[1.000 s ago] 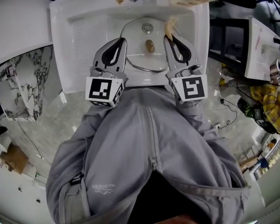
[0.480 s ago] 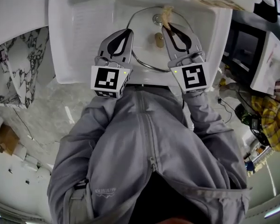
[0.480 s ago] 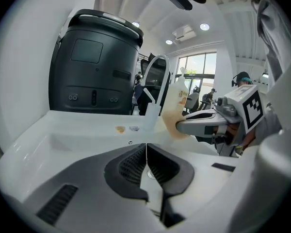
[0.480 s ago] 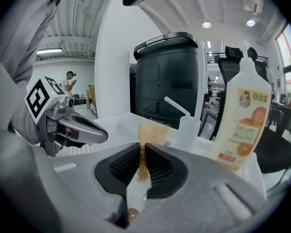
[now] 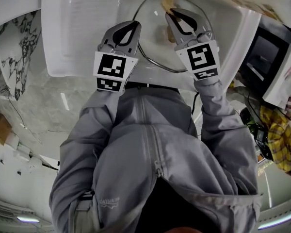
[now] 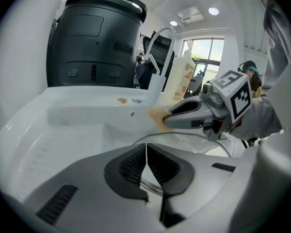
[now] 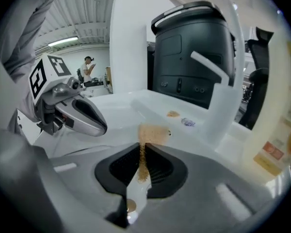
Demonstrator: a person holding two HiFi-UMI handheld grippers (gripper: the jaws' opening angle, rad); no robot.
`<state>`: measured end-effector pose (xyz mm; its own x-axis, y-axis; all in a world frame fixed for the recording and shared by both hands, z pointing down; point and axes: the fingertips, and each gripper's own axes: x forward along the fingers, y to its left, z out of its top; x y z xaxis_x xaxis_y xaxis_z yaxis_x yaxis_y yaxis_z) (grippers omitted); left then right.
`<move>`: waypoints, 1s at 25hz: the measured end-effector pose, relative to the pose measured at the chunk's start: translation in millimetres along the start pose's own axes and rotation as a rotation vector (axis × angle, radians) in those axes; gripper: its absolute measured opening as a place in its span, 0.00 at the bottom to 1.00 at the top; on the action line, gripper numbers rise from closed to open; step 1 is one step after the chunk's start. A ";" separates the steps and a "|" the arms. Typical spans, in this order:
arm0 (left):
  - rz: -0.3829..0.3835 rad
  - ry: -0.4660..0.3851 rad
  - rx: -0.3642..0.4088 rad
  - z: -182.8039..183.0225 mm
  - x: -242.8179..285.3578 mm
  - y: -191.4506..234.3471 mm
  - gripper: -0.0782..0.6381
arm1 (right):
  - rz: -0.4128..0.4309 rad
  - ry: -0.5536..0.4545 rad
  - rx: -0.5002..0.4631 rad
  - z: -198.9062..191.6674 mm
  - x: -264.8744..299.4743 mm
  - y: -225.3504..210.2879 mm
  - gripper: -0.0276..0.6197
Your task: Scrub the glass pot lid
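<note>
The scrubbing looks like it has only just started, or not started at all. I see no soap bubbles on the glass pot lid (image 5: 153, 52). So I think nearly all the rubbing is left to do.

The lid lies down inside the white sink (image 5: 87, 28), in the middle of it. Nothing else seems to be in the sink.

The right gripper (image 5: 167, 14) has its jaws squeezed on a small brown sponge (image 7: 150, 135). It holds the sponge over the side of the lid near the back of the sink.

The left gripper (image 5: 134, 24) has its jaws closed. It is over the lid's rim, near the front of the sink. I cannot tell if it touches the rim.

A soap bottle (image 6: 179, 81) stands at the back of the sink.
</note>
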<state>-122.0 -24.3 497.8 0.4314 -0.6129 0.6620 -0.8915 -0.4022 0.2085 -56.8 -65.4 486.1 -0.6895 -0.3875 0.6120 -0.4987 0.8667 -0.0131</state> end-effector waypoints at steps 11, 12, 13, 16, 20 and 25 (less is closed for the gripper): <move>0.042 0.337 0.158 -53.9 13.3 -1.8 0.12 | 0.168 0.282 -0.245 -52.6 56.5 20.8 0.09; 0.045 0.362 0.174 -57.4 13.3 -1.9 0.12 | 0.169 0.295 -0.265 -55.3 58.3 21.9 0.09; 0.044 0.377 0.187 -59.9 12.8 -2.4 0.12 | 0.168 0.308 -0.285 -57.7 59.7 23.2 0.09; 0.028 0.394 0.190 -61.4 12.4 -3.9 0.12 | 0.163 0.347 -0.344 -63.2 63.2 24.8 0.09; 0.020 0.405 0.202 -62.0 14.4 -4.6 0.12 | 0.153 0.400 -0.427 -69.3 70.1 19.9 0.09; 0.030 0.406 0.226 -62.5 14.9 -3.7 0.12 | 0.220 0.505 -0.501 -78.9 85.1 21.9 0.09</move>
<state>-120.9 10.5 552.0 0.2767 -0.3290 0.9029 -0.8306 -0.5544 0.0526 -84.9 -54.6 600.2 -0.3599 -0.1013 0.9275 0.0055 0.9938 0.1107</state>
